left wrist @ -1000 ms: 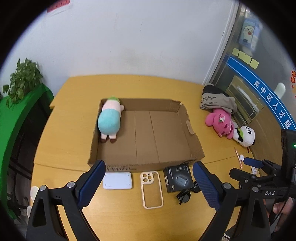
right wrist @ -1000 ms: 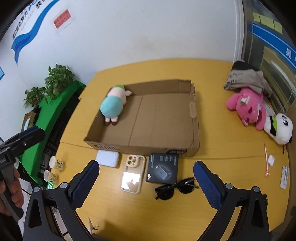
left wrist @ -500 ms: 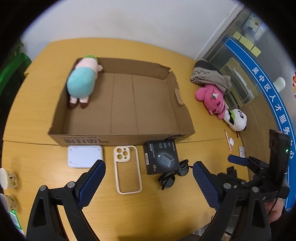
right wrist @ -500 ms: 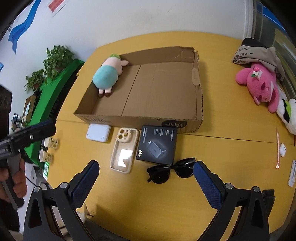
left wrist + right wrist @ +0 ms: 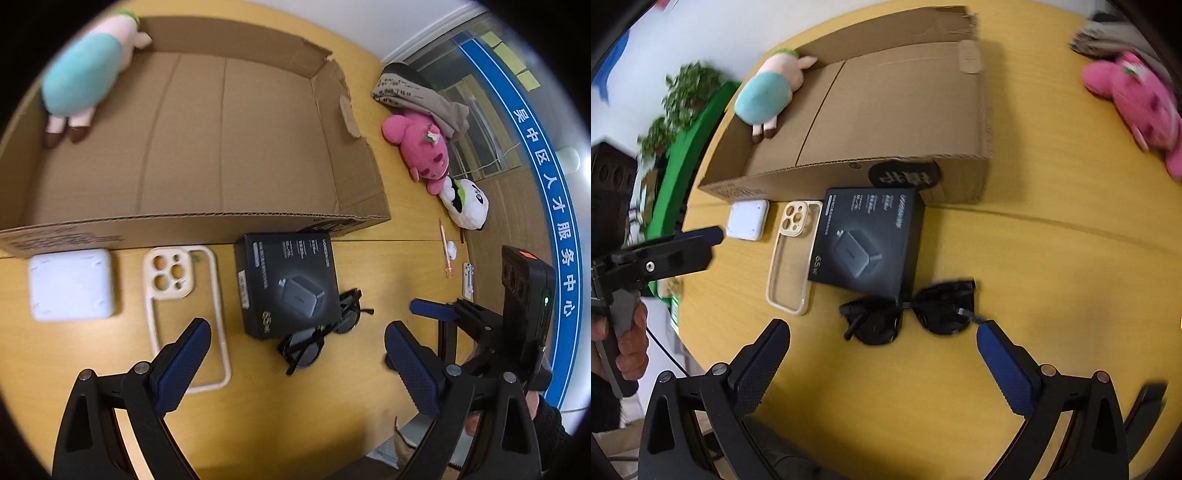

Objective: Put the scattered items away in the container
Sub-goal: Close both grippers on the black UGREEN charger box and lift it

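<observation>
Left gripper spread wide, nothing between pads, hovering over table near phone case and black box. Right gripper likewise released & empty, poised above sunglasses, which sit just past fingertips at 12 o'clock. In right wrist view: black charger box at approx 11 o'clock from sunglasses, its near corner touching or overlapping frames; cream phone case flat at 9 o'clock of box, just beside it; white square pad at 10 o'clock of case, close to carton front wall. Cardboard carton open-topped, at 12 o'clock of whole row; black box's far edge right up against carton front. Plush w/ teal body inside carton, far-left corner, head at back wall, feet toward cam. Rest of carton floor bare. Pink plush on table at 3 o'clock of carton, well apart from it; panda plush touching pink one at its 5 o'clock; grey cloth bundle at its 12 o'clock. Thin pen & small white bits near table edge. Person's hand on left gripper's grip, seen at 9 o'clock in right view.
</observation>
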Action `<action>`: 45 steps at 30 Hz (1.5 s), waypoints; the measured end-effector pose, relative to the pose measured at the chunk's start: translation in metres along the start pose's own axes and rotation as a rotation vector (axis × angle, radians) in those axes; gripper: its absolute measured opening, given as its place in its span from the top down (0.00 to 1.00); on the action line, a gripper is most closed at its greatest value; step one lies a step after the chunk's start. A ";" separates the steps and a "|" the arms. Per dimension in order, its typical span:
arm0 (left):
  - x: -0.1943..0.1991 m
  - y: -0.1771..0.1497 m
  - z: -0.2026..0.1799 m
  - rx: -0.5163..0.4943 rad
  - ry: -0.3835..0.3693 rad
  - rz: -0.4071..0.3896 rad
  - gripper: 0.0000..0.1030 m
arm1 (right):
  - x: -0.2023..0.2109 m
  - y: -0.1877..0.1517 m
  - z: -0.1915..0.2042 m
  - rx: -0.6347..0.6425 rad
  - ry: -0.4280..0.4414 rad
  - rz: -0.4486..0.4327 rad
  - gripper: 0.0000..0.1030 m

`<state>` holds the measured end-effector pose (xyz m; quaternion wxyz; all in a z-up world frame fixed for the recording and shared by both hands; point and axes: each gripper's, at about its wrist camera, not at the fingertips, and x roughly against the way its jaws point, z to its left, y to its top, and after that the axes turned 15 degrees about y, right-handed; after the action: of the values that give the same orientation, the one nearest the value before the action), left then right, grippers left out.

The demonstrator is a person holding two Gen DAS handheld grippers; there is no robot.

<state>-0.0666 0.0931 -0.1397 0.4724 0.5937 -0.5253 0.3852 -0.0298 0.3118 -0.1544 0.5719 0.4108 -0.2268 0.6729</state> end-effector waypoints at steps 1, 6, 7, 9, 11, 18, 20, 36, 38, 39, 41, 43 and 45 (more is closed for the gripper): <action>-0.010 0.004 0.000 0.002 -0.009 0.012 0.08 | -0.008 0.006 0.000 0.017 -0.011 0.018 0.00; -0.056 0.022 0.006 0.033 -0.056 0.079 0.08 | -0.042 0.029 -0.013 0.013 0.047 0.047 0.00; -0.065 0.024 0.007 0.040 -0.060 0.093 0.08 | -0.050 0.032 -0.016 0.012 0.062 0.056 0.00; -0.078 0.027 0.008 0.045 -0.068 0.118 0.08 | -0.067 0.037 -0.021 0.026 0.067 0.083 0.00; -0.091 0.028 0.007 0.044 -0.081 0.140 0.08 | -0.079 0.041 -0.023 0.039 0.068 0.094 0.01; -0.110 0.020 0.011 0.028 -0.124 0.176 0.26 | -0.105 0.042 -0.028 0.031 0.116 0.113 0.01; -0.107 0.019 0.012 0.025 -0.125 0.167 0.28 | -0.106 0.040 -0.023 0.038 0.101 0.101 0.00; -0.037 -0.015 0.013 0.024 -0.120 0.084 0.34 | -0.065 0.016 0.020 0.070 0.044 0.005 0.09; -0.018 -0.015 0.017 0.030 -0.117 0.054 0.34 | -0.056 0.013 0.030 0.080 0.044 -0.010 0.09; -0.008 -0.015 0.022 0.037 -0.128 0.032 0.34 | -0.050 0.013 0.036 0.090 0.040 -0.020 0.09; 0.012 -0.016 0.031 0.054 -0.154 -0.014 0.34 | -0.037 0.014 0.051 0.122 0.028 -0.046 0.09; 0.034 -0.014 0.033 0.061 -0.162 -0.064 0.35 | -0.025 0.016 0.069 0.163 0.024 -0.076 0.10; 0.054 -0.013 0.036 0.072 -0.149 -0.121 0.35 | -0.014 0.021 0.085 0.193 0.031 -0.104 0.11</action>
<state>-0.0468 0.0442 -0.0992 0.4328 0.6679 -0.5082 0.3292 -0.0246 0.2328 -0.1154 0.5674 0.4646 -0.1304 0.6673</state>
